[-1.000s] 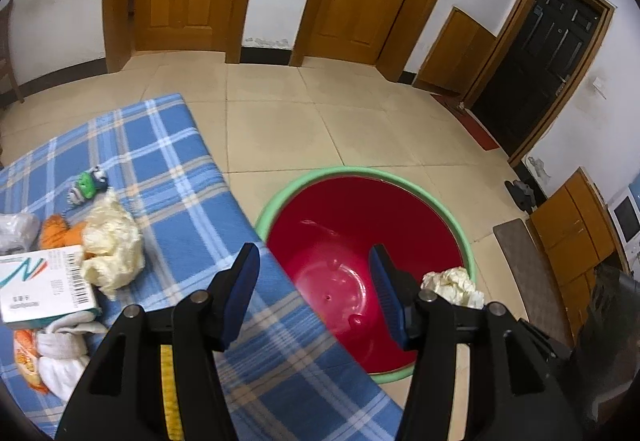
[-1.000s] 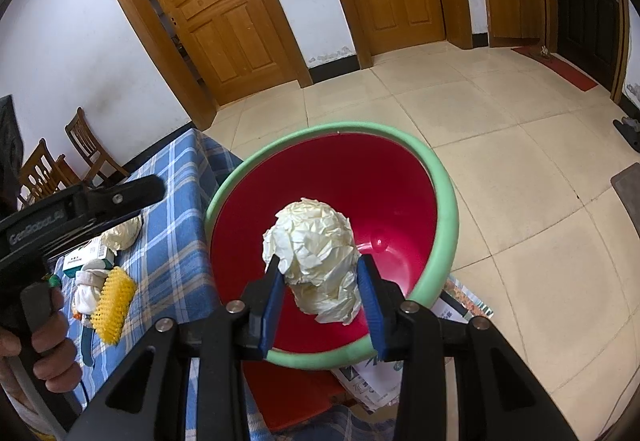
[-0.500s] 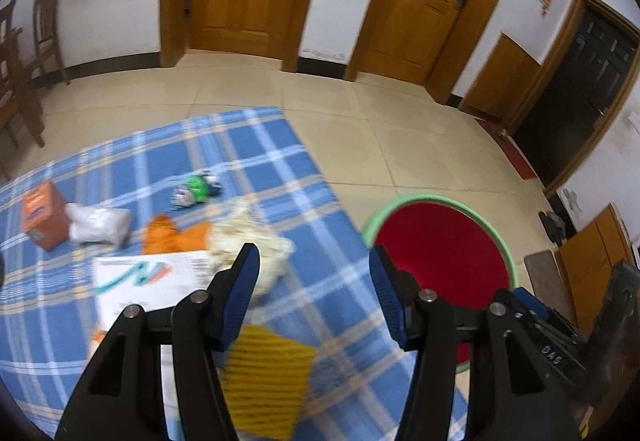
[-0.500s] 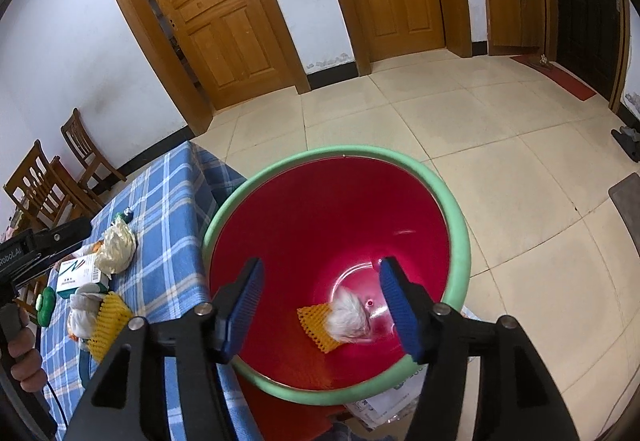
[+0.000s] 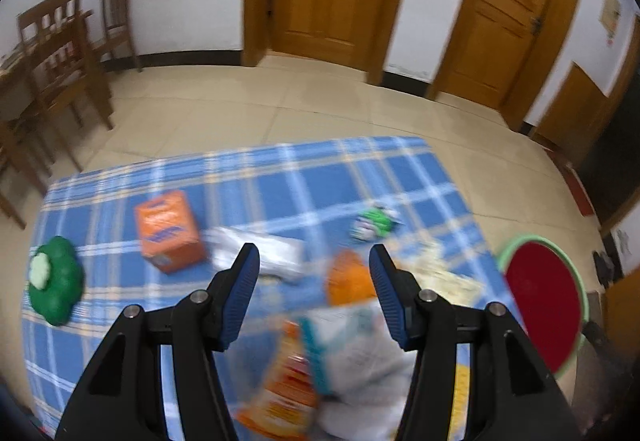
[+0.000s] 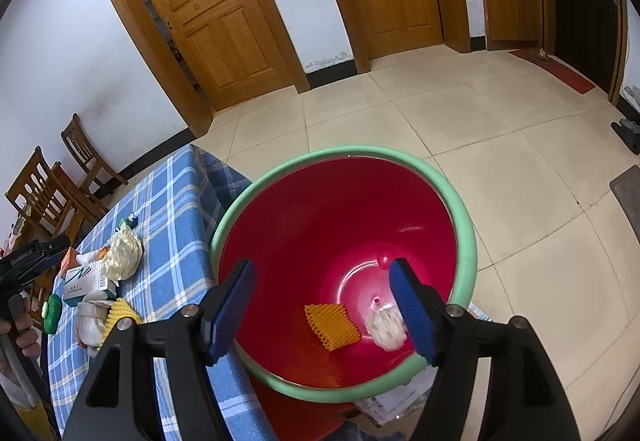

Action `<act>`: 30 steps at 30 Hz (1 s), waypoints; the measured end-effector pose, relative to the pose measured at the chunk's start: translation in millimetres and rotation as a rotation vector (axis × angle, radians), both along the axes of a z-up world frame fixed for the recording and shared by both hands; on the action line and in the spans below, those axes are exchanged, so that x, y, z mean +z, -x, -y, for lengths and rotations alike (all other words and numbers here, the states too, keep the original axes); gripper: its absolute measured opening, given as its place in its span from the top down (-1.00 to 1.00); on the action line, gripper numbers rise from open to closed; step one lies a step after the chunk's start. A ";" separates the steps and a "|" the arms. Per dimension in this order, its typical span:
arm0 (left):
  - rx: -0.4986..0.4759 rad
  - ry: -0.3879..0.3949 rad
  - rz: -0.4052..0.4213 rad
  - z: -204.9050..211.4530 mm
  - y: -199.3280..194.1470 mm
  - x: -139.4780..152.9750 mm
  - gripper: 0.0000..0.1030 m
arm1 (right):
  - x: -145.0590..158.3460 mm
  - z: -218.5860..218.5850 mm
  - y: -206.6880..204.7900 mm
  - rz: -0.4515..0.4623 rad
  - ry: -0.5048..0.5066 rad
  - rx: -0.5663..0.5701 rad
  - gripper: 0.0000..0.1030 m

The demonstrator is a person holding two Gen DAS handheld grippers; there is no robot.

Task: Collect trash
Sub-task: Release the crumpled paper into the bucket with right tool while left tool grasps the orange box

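Paper wad (image 6: 386, 327) dropped into red bin (image 6: 464, 237); right jaws opening, empty.

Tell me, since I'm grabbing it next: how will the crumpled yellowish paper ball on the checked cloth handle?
The crumpled paper ball looks light and loosely wadded, so it will probably squash between pads. Its rounded, irregular shape may skid or roll if nudged.

The left wrist view looks steeply down from just above the worktop (image 5: 360, 169), along its own gripper (image 5: 314, 273), towards two doors on the far wall, with the bin (image 5: 544, 305) at its right edge. The right wrist view looks down from close above into the bin (image 6: 464, 225), between the fingers of its gripper (image 6: 322, 285). Both views share the bin, the worktop (image 6: 176, 201) with its litter, and the doors.
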State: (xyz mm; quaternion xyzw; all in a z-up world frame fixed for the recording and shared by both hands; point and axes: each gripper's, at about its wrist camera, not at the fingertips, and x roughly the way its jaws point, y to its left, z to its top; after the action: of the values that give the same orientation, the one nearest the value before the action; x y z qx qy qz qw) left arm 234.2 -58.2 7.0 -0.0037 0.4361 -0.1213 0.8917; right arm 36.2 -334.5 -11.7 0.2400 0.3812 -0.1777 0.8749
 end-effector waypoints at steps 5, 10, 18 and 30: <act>0.097 -0.016 -0.008 -33.3 -27.0 -8.5 -0.11 | 2.2 -2.0 -2.9 -0.001 0.004 -0.005 -0.44; 0.170 -0.044 -0.024 -55.8 -46.3 -21.4 -0.32 | 4.2 -4.3 -6.8 -0.009 0.009 0.002 -0.45; 0.217 -0.037 -0.072 -71.6 -62.3 -43.5 -0.32 | 13.4 -25.3 -24.8 -0.011 0.038 0.071 -0.46; 0.231 0.000 -0.092 -85.3 -64.2 -58.1 0.11 | 23.5 -75.7 -67.2 -0.003 0.054 0.225 -0.46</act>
State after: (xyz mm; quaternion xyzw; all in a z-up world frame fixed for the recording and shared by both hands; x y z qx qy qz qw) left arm 298.4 27.1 -51.1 -0.0597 0.4731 -0.0174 0.8788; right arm 103.4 -258.8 11.8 0.1716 0.4021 -0.0891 0.8949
